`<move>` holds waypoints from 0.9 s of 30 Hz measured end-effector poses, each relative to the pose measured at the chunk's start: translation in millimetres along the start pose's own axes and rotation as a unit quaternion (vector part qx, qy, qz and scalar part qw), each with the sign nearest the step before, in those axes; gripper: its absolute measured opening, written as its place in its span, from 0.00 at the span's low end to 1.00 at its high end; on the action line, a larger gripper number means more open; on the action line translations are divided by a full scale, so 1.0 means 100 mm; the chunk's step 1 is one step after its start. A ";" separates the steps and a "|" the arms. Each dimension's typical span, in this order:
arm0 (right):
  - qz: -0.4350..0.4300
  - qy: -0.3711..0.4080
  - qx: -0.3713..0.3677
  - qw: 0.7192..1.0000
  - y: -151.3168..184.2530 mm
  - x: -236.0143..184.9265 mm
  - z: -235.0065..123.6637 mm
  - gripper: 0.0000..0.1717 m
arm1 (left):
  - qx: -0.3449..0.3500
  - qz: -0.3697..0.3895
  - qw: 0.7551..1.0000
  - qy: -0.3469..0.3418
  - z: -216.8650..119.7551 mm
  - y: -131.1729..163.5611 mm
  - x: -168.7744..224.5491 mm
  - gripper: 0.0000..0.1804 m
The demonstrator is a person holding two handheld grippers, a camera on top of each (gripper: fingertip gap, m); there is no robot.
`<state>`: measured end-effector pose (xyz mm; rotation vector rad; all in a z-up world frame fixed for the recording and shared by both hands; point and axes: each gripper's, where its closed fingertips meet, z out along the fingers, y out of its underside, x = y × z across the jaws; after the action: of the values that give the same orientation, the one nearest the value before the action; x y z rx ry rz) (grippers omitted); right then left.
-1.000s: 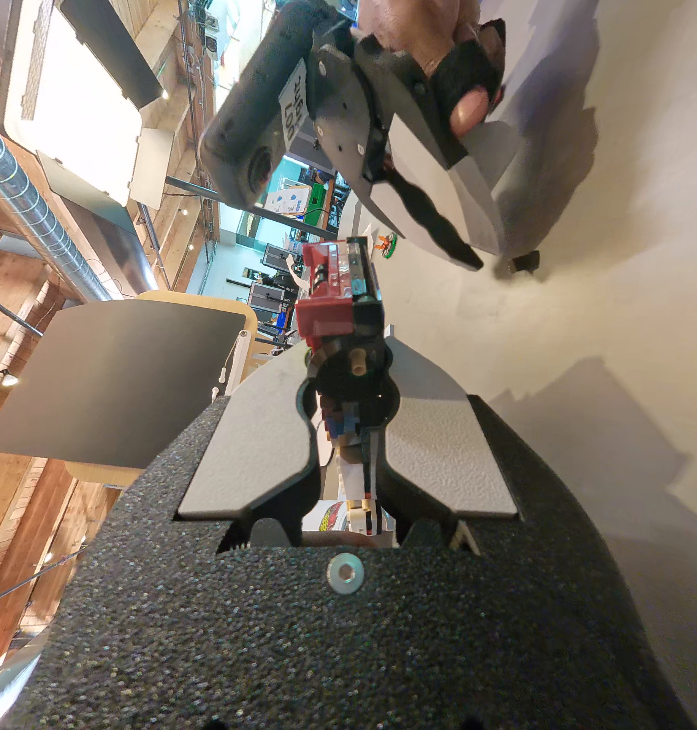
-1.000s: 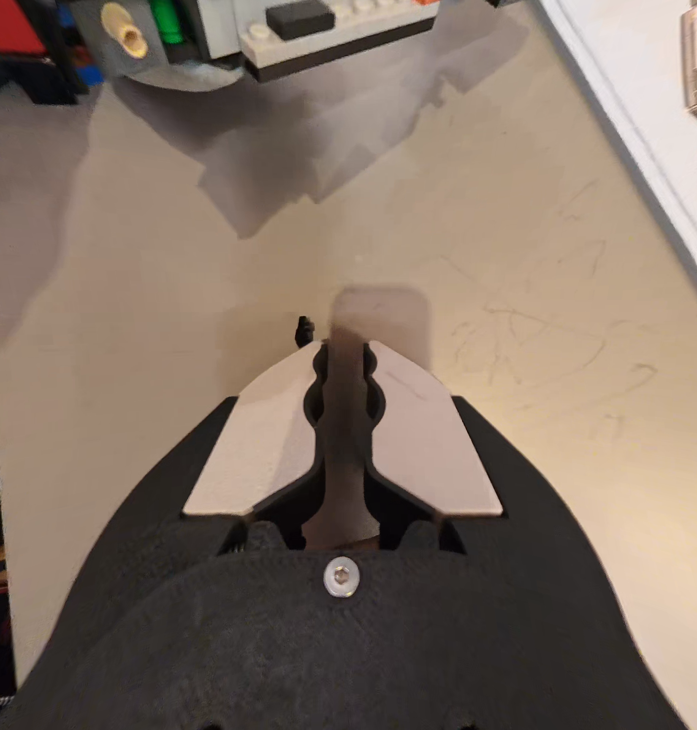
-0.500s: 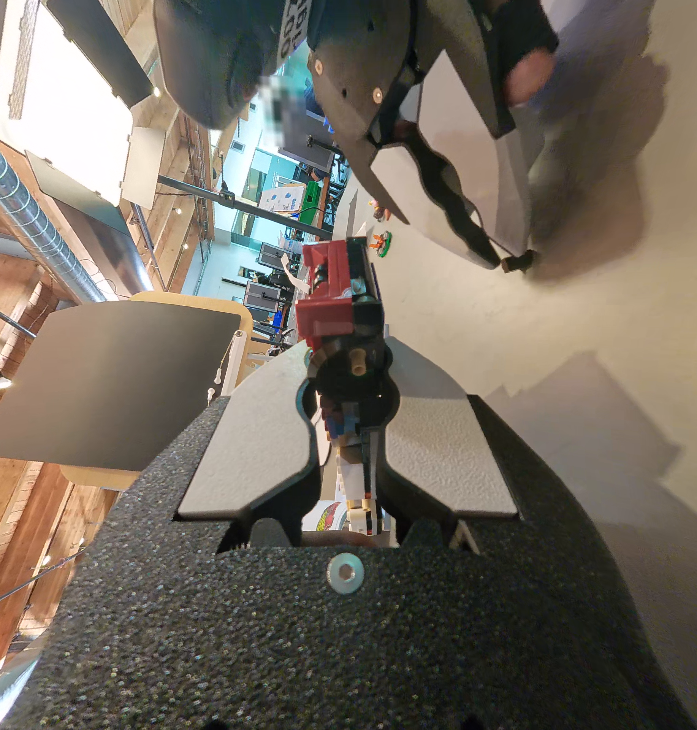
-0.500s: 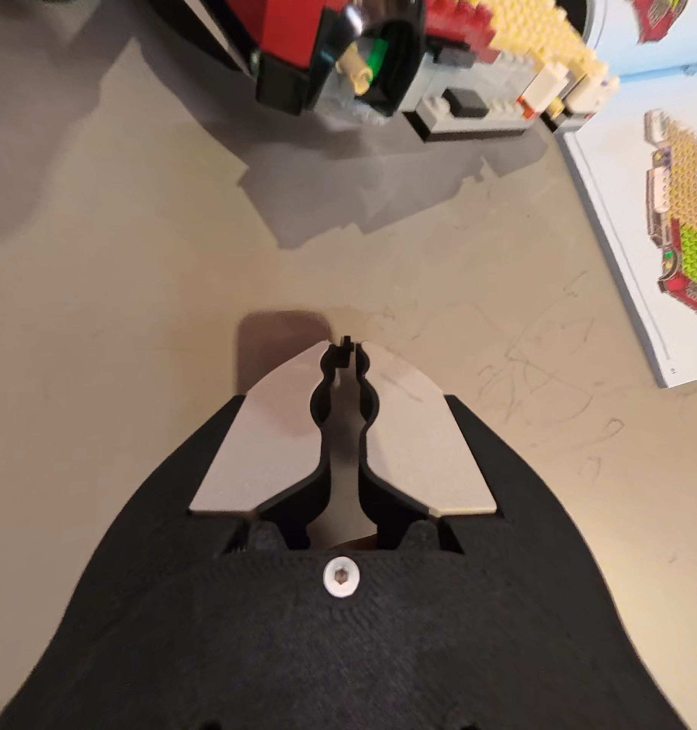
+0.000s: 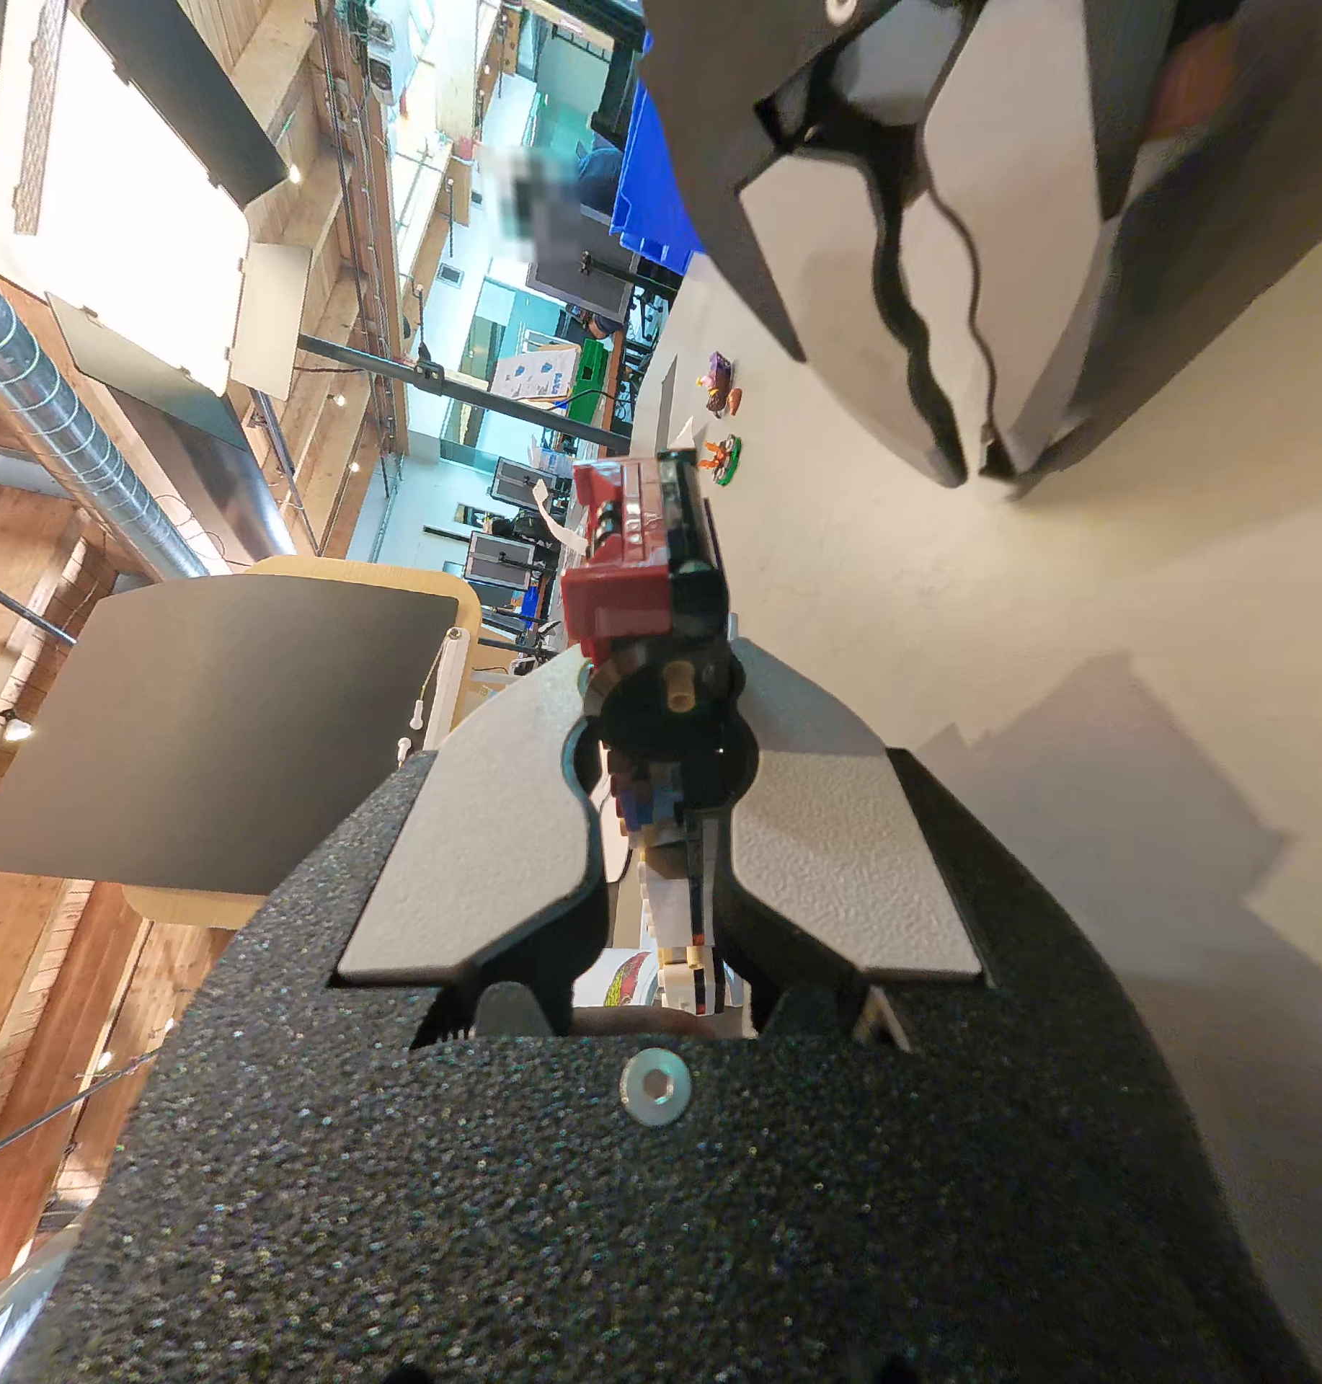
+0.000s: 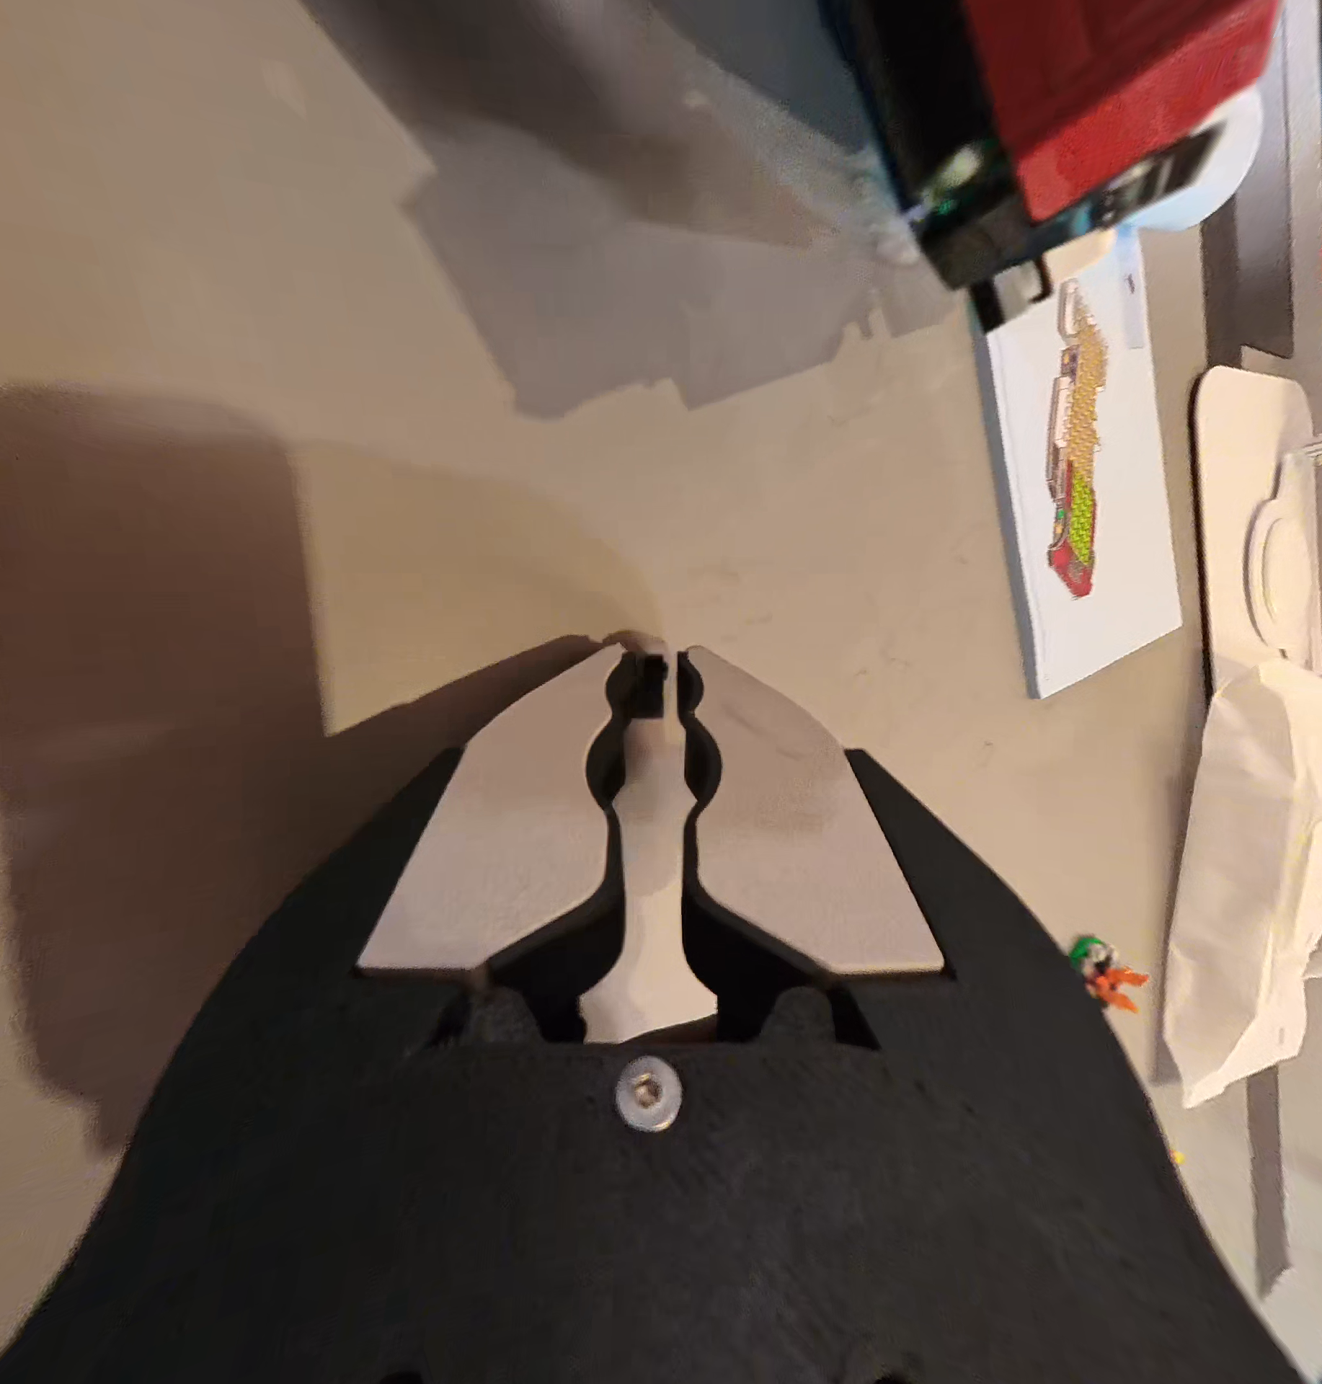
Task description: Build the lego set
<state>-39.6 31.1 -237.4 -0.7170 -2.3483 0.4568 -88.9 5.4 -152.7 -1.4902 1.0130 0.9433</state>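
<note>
Bricks of a red-and-black toy model sit clamped between the left gripper's fingers, while the right gripper, hovering just above the table, pinches a small black piece at its tips.

The right gripper pinches a small black brick piece at its fingertips, with an instruction booklet at two o'clock on the beige table.

No readable writing, seemingly.
</note>
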 end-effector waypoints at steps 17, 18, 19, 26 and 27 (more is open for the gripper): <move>0.221 -0.137 0.074 0.963 0.14 0.04 -0.19 0.10 | -0.003 -0.001 1.000 0.006 0.01 0.01 0.04 0.16; 0.224 -0.140 0.076 0.962 0.12 0.04 -0.19 0.10 | -0.003 -0.001 1.000 0.007 0.01 0.01 0.04 0.16; 0.227 -0.141 0.077 0.961 0.12 0.04 -0.18 0.10 | -0.002 -0.002 1.000 0.007 0.01 0.01 0.05 0.16; 0.208 -0.134 0.064 0.967 0.13 -0.01 -0.14 0.09 | -0.003 -0.002 1.000 0.009 0.01 0.01 0.05 0.16; 0.203 -0.133 0.064 0.968 0.13 -0.02 -0.14 0.09 | -0.003 -0.001 1.000 0.009 0.01 0.01 0.05 0.16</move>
<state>-24.3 42.4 -233.8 -1.1407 -2.3839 0.9237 -88.5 5.9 -158.3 -1.5072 1.0217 0.9331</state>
